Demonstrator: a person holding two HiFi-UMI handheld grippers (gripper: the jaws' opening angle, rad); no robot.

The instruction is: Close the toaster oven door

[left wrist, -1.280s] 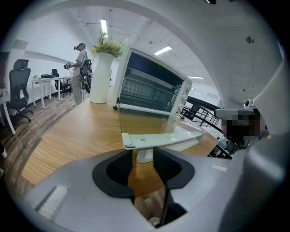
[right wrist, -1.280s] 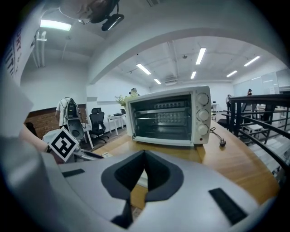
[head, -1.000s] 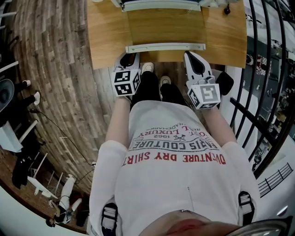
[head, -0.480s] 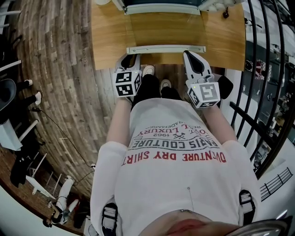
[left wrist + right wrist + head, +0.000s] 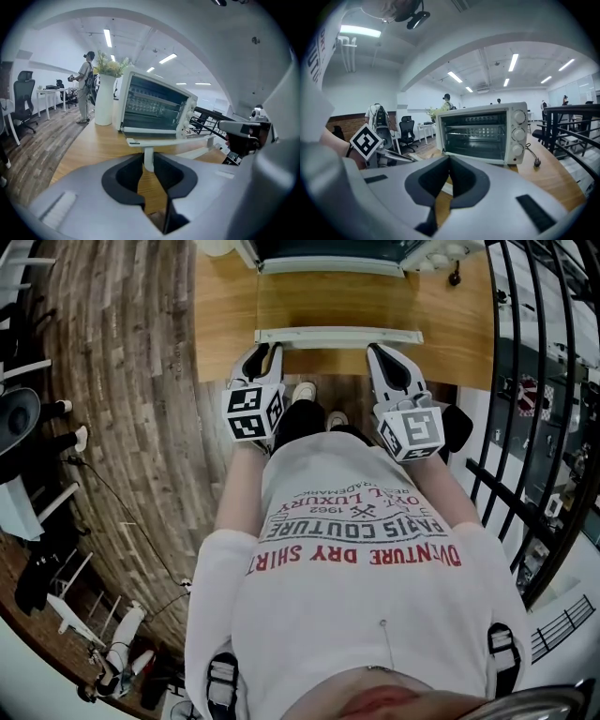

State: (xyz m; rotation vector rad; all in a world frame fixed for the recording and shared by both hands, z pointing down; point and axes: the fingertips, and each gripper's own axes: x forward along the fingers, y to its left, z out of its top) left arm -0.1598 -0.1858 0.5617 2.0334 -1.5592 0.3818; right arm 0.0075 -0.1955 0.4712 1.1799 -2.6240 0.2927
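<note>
In the head view the toaster oven [image 5: 328,249] stands at the top edge of the frame, at the far side of a wooden table [image 5: 220,324], and its door [image 5: 328,301] is open, folded down and out toward the person. The white handle [image 5: 337,335] of the door runs as a bar across the frame, just above the table's near edge. The left gripper [image 5: 267,352] reaches up to the left end of this bar and the right gripper [image 5: 380,354] to its right end. In the left gripper view the jaws of the left gripper [image 5: 148,157] have just been closing, and they now pinch the short white post [image 5: 148,161] that carries the handle [image 5: 173,140]; a pad lies on each side of it. Behind it the toaster oven [image 5: 154,108] fills the middle of the frame, with a tall white vase [image 5: 104,101] to its left. In the right gripper view the tips of the right gripper [image 5: 449,159] are pressed together, with nothing between them. The toaster oven [image 5: 483,133] stands beyond them with its cavity open, and its three knobs [image 5: 518,134] are at its right side. The marker cube [image 5: 366,140] of the left gripper is at the left of the frame.
</note>
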